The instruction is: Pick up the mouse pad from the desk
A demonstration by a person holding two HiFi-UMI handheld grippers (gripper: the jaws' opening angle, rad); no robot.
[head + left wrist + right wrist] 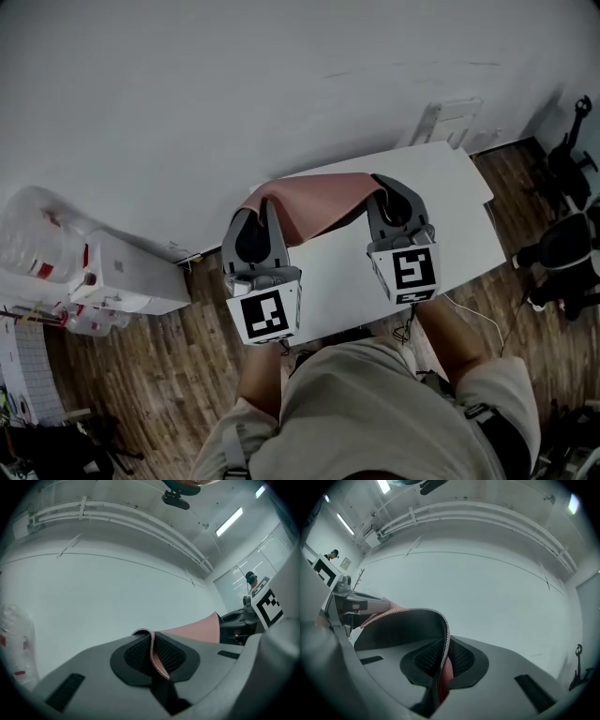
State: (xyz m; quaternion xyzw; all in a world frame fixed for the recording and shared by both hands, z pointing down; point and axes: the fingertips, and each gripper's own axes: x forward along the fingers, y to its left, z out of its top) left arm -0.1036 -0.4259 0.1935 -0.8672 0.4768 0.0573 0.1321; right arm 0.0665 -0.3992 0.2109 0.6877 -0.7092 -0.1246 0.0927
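A pink mouse pad [319, 204] with a stitched edge hangs in the air above the white desk [450, 220], stretched and sagging between my two grippers. My left gripper [267, 202] is shut on its left end; in the left gripper view the pad's edge [157, 656] is pinched between the dark pads, and the pink face [197, 630] runs off to the right. My right gripper [380, 192] is shut on the right end, where the pad [440, 667] curls over and shows its dark underside [401, 625]. Both grippers face the white wall.
A white cabinet [127, 272] with a clear water bottle [33, 234] stands at the left on the wooden floor [159, 375]. Black office chairs [562, 244] are at the right. A cable [473, 314] trails off the desk's near edge.
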